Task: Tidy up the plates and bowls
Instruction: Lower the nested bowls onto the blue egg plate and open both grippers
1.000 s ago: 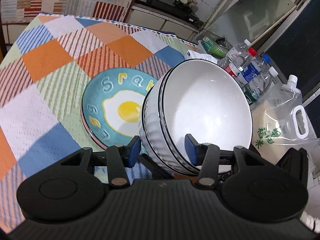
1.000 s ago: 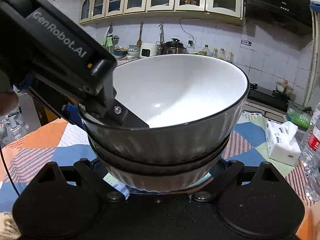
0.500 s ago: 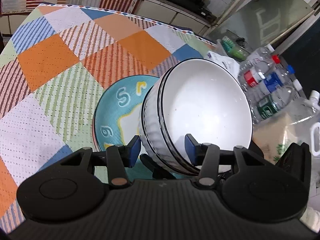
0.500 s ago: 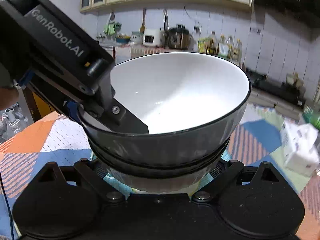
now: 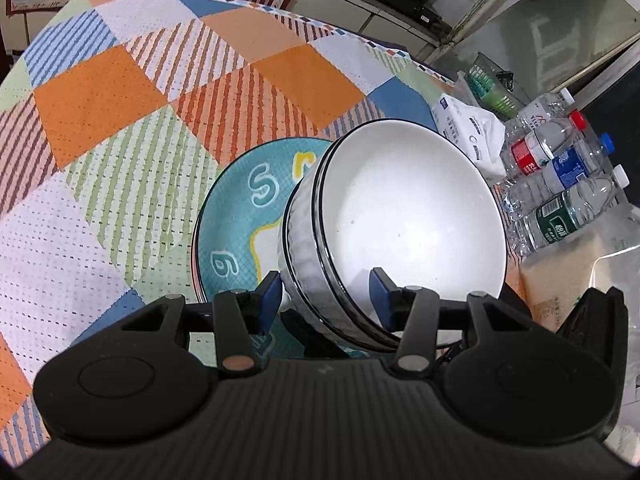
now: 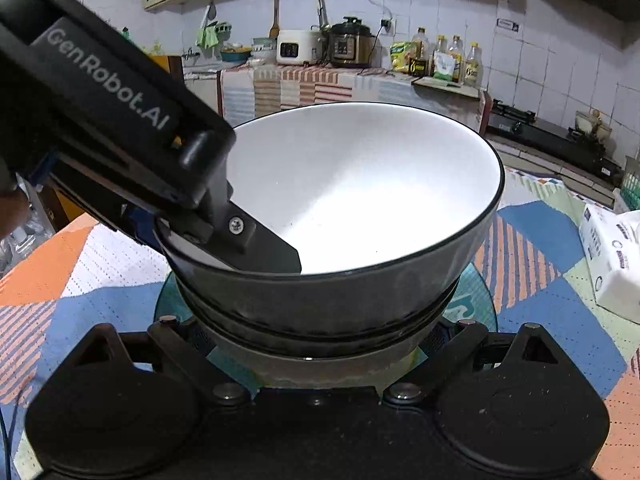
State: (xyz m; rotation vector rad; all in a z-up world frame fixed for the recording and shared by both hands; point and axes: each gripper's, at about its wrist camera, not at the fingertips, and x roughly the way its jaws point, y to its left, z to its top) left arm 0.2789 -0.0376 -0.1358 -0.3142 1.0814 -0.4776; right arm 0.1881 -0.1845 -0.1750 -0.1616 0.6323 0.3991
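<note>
Over the teal plate, both grippers pinch the stacked bowls; tablecloth open leftward.

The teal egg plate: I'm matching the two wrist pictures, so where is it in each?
Left wrist: the teal plate lies left of centre, partly behind the stacked white bowls.
Right wrist: only its rim shows beneath the bowls, at both sides.
Shared landmark: the tissue pack, at the right edge in the right wrist view.

Patchwork tablecloth, tissue pack, four water bottles, rice cooker
</note>
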